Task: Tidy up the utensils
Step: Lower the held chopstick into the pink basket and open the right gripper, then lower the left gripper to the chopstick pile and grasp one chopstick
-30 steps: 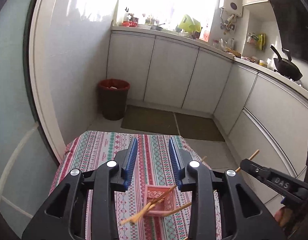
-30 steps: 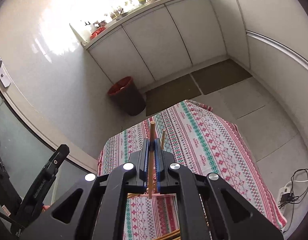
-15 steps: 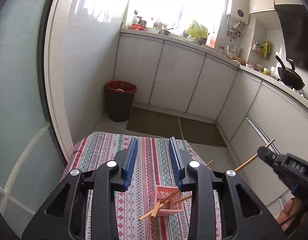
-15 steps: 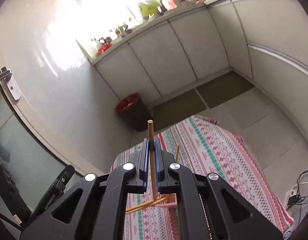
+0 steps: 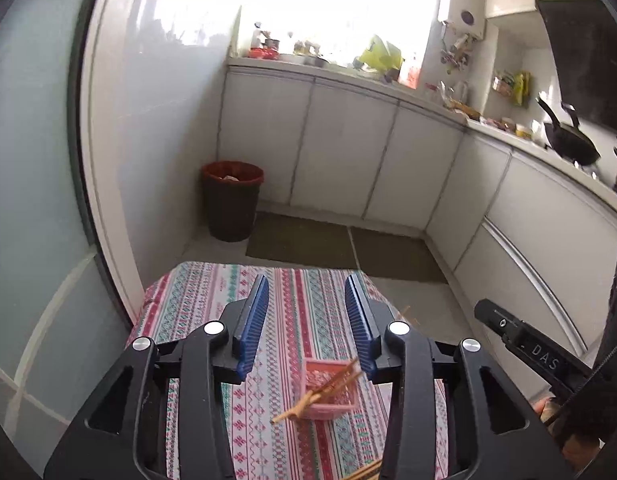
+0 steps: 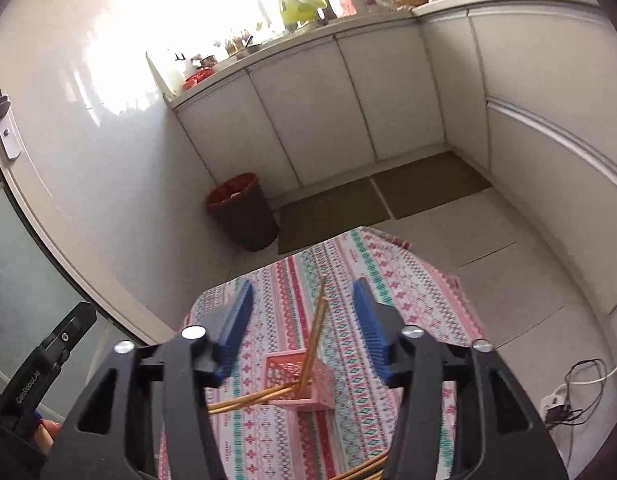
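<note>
**A:** Which step is this?

**B:** Between chopsticks, I'd judge. The left gripper point(image 5: 306, 320) hangs wide and empty; the right gripper point(image 6: 302, 328) is spread wide too, above the pink basket point(image 6: 300, 380), where chopsticks point(image 6: 314, 344) lean out — some toward nine o'clock, one toward twelve.

**A:** Next?

**B:** Probably the loose chopsticks point(image 6: 364, 470) at six o'clock — low, narrow pinch needed.

**A:** Room?

**B:** The tablecloth point(image 6: 388, 280) lies bare toward twelve; its right edge drops to the floor at three o'clock.
</note>
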Available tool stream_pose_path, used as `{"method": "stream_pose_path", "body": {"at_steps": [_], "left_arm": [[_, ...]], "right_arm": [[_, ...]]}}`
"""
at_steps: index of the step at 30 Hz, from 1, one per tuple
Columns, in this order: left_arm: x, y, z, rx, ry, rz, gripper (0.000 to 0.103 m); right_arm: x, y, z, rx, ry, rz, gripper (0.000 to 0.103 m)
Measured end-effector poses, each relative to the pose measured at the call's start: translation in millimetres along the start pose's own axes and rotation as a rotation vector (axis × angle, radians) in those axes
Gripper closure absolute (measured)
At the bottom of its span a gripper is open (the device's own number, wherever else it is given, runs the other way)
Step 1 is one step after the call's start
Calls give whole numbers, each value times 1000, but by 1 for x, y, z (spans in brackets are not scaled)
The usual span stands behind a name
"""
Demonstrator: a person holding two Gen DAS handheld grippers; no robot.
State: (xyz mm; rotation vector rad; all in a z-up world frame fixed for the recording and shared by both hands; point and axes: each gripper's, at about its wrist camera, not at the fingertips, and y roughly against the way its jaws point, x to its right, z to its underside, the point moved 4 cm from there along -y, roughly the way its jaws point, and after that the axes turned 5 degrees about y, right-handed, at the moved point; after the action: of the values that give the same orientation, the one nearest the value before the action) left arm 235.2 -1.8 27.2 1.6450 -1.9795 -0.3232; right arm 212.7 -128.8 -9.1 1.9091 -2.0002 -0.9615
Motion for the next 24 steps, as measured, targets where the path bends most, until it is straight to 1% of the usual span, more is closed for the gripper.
{"method": "stream_pose_path", "body": {"at_steps": [1, 2, 4, 5, 8, 9, 11, 13, 14, 16, 18, 19, 20, 22, 23, 24], "left_arm": [[6, 0, 4, -16, -20, 0, 61], [11, 0, 7, -31, -32, 2, 56], [18, 0, 14, -56, -57, -2, 47], [22, 0, 18, -65, -68, -4, 45], [36, -1, 32, -107, -120, -13, 43], [39, -1, 37, -117, -129, -16, 42], [44, 0, 47, -144, -140, -12, 38], [48, 0, 57, -176, -150, -13, 29], [50, -2, 63, -195, -161, -17, 20], [52, -8, 77, -255, -188, -17, 10], [54, -23, 100, -356, -197, -12, 10], [54, -32, 112, -416, -201, -10, 10], [57, -45, 130, -507, -218, -4, 10], [66, -67, 163, -634, -271, -13, 10], [69, -74, 176, -666, -296, -21, 10], [73, -82, 187, -700, -321, -28, 10]], "right_arm": [[2, 6, 3, 5, 18, 27, 36], [4, 11, 6, 3, 36, 50, 33], [8, 18, 10, -2, 57, 75, 27], [9, 22, 14, -2, 65, 88, 24], [19, 35, 28, -3, 99, 142, 20], [21, 38, 32, -5, 102, 151, 17], [28, 44, 41, -10, 110, 167, 15], [36, 53, 52, -16, 126, 193, 13], [39, 57, 57, -17, 128, 201, 10], [54, 65, 72, -37, 119, 221, 8], [75, 67, 90, -107, 77, 223, 8], [87, 67, 100, -155, 35, 212, 8], [97, 65, 108, -192, -4, 205, 8], [125, 60, 138, -320, -148, 179, 8], [133, 58, 149, -361, -198, 163, 8], [145, 55, 164, -417, -280, 133, 8]]}}
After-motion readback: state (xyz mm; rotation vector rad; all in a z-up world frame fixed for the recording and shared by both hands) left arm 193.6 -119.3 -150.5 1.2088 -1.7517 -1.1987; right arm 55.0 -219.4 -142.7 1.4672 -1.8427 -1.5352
